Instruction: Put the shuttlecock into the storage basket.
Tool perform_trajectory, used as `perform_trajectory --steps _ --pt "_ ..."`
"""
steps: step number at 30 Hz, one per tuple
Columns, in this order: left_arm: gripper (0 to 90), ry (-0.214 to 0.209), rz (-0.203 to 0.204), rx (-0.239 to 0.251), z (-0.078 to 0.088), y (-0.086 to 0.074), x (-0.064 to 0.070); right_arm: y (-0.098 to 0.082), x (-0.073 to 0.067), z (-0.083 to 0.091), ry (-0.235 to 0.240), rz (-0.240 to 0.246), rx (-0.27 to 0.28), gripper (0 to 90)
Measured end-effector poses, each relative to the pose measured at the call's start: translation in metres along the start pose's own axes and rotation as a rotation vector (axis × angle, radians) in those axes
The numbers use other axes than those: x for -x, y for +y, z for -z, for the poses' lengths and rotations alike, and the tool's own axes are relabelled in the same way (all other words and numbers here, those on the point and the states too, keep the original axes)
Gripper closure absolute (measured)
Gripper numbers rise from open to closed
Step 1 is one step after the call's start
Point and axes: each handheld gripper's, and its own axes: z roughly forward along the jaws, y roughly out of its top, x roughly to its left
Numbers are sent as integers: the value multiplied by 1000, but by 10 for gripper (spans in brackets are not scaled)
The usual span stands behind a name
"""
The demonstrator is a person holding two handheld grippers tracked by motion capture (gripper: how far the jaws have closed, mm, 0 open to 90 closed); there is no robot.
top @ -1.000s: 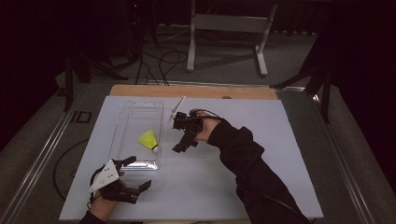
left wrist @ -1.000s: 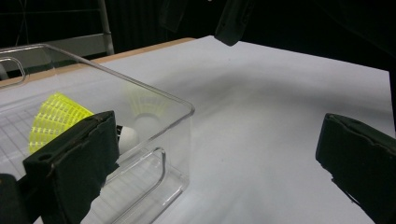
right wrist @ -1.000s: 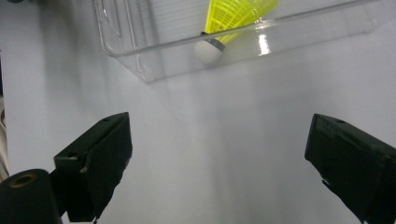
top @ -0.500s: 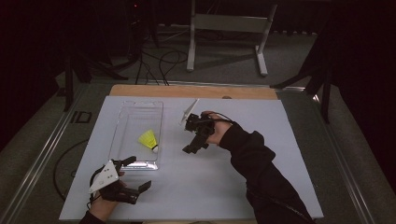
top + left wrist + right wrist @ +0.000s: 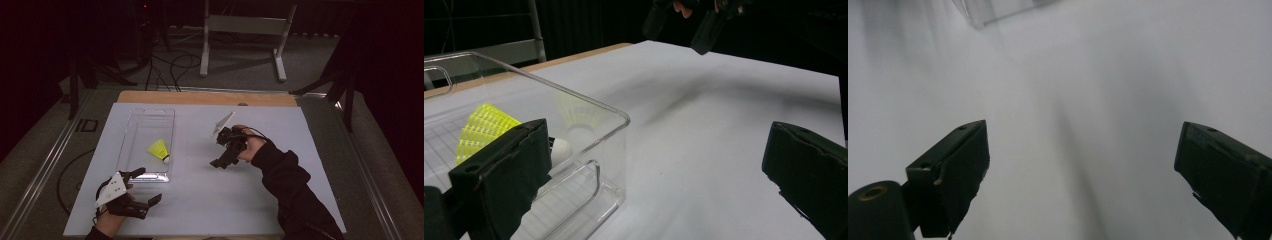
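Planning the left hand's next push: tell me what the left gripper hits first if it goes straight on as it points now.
Probably the near corner of the clear tray: the left gripper stands open beside it, one jaw against its wall.

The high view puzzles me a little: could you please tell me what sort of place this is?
Probably a recording lab or studio, not a home: a white-topped table stands amid dark surroundings, black cables trail over the grey floor, and a grey metal stand waits behind. A hand-held left gripper works by a clear plastic tray.

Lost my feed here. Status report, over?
Left gripper open, at the tray's near end. Right gripper open, empty, above bare mat. Shuttlecock lying in tray. Nothing in the way.
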Motion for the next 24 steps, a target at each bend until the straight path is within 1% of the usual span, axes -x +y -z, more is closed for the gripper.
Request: perform_trajectory --steps 3,6,7,8,11,15,18,19,20,24 --pt "3 0 -2 -4 -1 0 0 -10 1 2 -3 -21 8 77" --pt "3 1 -6 -5 -1 0 1 -19 0 2 -6 -31 13 77" --pt "3 1 -6 -5 -1 0 1 -19 0 2 -6 -31 13 77" --pt "3 1 -5 -6 -1 0 0 -25 -1 2 -8 -35 16 78" --pt "3 2 -6 -5 -1 0 0 -35 -2 3 -17 -46 24 78" --pt "3 1 -7 -9 -1 0 0 -48 -2 4 -23 -67 41 78" --pt "3 2 -5 -8 -1 0 0 -59 -1 6 -26 -85 64 77" --pt "3 2 -5 -8 -1 0 0 -59 -1 6 -26 -85 64 77" --pt "3 3 -6 -8 -1 0 0 -65 -1 8 -30 -96 76 78" --pt "3 2 -5 -9 -1 0 0 -78 -2 12 -36 -109 94 78"
